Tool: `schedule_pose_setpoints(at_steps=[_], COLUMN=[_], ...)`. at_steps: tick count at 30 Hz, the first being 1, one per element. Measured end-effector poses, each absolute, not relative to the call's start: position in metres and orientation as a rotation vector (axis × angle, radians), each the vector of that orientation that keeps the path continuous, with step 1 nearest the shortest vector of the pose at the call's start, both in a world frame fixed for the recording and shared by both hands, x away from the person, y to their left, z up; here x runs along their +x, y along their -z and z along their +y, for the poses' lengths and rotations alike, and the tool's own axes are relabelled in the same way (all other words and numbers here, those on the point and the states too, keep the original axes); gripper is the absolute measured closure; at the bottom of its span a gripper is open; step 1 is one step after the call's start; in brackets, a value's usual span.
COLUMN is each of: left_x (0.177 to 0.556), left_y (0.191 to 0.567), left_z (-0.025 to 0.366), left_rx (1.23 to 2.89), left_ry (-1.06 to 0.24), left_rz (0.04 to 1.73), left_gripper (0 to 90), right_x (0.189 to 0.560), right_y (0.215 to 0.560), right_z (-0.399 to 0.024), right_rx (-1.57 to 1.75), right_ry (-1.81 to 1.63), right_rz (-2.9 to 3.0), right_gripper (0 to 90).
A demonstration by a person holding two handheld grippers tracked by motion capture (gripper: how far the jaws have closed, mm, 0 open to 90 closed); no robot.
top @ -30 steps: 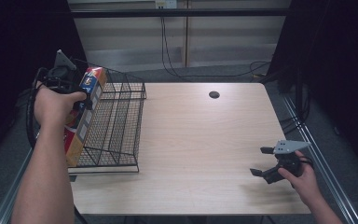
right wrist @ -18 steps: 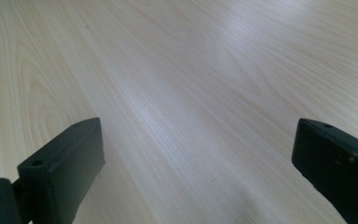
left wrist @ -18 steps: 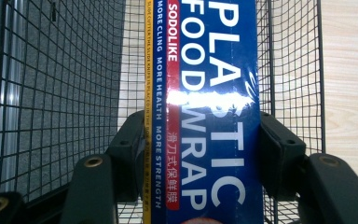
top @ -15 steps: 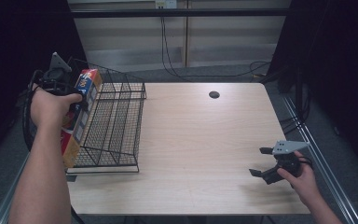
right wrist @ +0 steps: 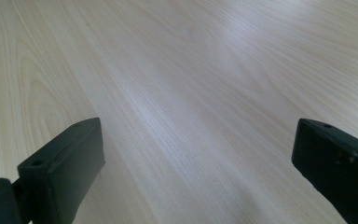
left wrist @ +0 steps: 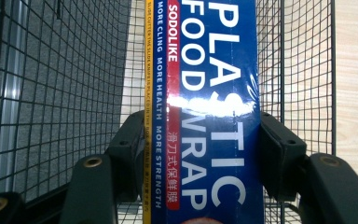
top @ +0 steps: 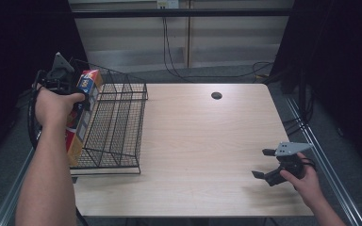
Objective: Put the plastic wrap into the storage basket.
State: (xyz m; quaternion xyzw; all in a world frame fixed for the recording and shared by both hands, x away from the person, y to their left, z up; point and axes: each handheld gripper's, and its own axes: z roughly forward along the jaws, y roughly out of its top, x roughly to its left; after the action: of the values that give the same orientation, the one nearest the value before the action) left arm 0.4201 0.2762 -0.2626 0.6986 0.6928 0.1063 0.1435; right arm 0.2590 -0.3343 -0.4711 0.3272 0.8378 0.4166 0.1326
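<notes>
One plastic wrap box [left wrist: 205, 116] clamped, left tongs [left wrist: 200, 154], over wire basket [top: 118, 117]

In the high view the left hand [top: 54, 106] covers the middle of the food wrap box [top: 86, 92], and the fingers of the left gripper [top: 75, 94] are lost behind that hand and the box. The box's lower end sits behind the wire of the basket [top: 118, 122], and its print is too small to read there. In the left gripper view the box [left wrist: 209, 112] runs off the top and bottom edges, so its lettering is cut short and a glare stripe wipes out part of one word. In the right gripper view both fingers [right wrist: 60, 168] are cut by the bottom and side edges.
</notes>
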Motion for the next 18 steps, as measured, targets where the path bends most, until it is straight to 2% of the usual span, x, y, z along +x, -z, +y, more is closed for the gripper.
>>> schedule_pose_setpoints(at_steps=[18], left_x=[0.431], left_y=[0.276], left_z=[0.274], left_rx=[1.966], left_ry=[-0.309], left_rz=[2.049], left_gripper=[41.8], right_x=[0.259], right_y=[0.472], right_z=[-0.334], right_rx=[0.945], right_ry=[-1.204], right_rz=[2.436], right_gripper=[2.2])
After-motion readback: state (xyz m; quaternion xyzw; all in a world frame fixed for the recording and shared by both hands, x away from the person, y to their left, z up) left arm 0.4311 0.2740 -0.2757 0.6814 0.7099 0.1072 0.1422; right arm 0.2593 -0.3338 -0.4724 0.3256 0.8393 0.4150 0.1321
